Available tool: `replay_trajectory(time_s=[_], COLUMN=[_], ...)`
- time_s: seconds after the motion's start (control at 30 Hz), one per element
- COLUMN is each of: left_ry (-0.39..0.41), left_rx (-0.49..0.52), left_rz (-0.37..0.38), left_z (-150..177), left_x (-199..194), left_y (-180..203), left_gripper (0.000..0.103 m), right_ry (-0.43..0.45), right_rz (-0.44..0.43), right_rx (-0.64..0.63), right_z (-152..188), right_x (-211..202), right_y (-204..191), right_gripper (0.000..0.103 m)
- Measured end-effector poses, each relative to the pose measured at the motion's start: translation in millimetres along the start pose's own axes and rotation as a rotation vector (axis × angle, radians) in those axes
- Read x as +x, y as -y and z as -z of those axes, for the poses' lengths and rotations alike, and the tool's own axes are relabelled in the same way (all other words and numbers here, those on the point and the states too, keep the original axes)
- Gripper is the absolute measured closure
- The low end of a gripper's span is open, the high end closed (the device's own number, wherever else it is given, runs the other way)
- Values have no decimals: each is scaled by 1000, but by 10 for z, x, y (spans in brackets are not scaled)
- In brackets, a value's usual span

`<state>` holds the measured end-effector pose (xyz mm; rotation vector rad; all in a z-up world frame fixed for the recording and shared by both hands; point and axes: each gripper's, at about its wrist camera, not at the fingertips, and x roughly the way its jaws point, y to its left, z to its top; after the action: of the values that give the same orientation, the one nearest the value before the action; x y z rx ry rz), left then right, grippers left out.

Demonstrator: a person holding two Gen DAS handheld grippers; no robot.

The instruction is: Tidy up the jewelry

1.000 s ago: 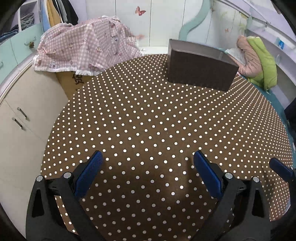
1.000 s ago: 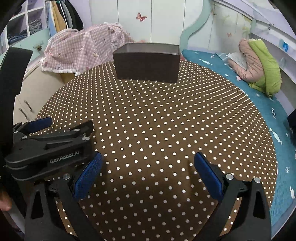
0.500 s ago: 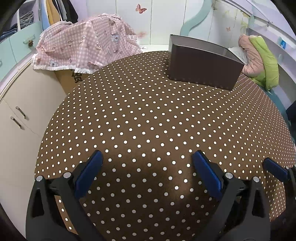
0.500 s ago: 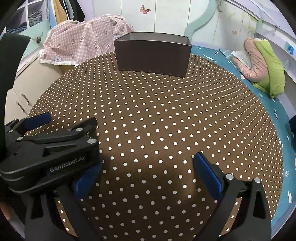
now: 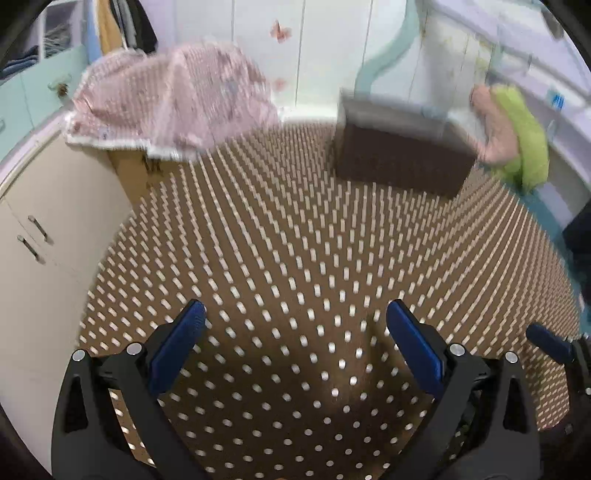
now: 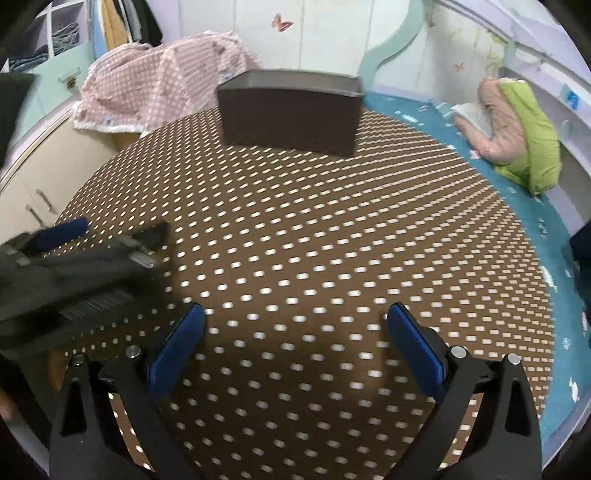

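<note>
A round table under a brown cloth with white polka dots [image 6: 332,229] fills the foreground. Behind it stand pale cream cabinet doors with metal handles [image 5: 33,236], and a pink checked fabric [image 6: 162,92] is draped over something. White wardrobe panels with butterfly stickers [image 6: 282,22] line the back wall, beside a teal bedspread [image 6: 517,206] with a green and pink bundle [image 6: 524,140]

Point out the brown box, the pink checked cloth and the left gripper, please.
brown box [image 6: 288,118], right wrist view, on its front wall.
pink checked cloth [image 6: 162,85], right wrist view, on its draped top.
left gripper [image 5: 295,339], left wrist view, midway between its open blue fingertips.
</note>
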<state>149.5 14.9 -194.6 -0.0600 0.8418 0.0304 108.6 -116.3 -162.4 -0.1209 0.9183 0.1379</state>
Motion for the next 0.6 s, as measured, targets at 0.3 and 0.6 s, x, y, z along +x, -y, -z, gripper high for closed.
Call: replay_trajectory(time_s=[0.3, 0.6], left_ry=[379, 613], left_rx=[48, 125], left_rz=[85, 94], left_z=[-294, -351], left_x=[-1115, -2011], left_y=[-4, 133], left_gripper=[5, 5], right_ry=[461, 660], right_rz=[253, 226], right_rx=[100, 95], right_z=[-132, -131], right_x=[-1283, -2055], right_y=[189, 103], right_gripper=[8, 8])
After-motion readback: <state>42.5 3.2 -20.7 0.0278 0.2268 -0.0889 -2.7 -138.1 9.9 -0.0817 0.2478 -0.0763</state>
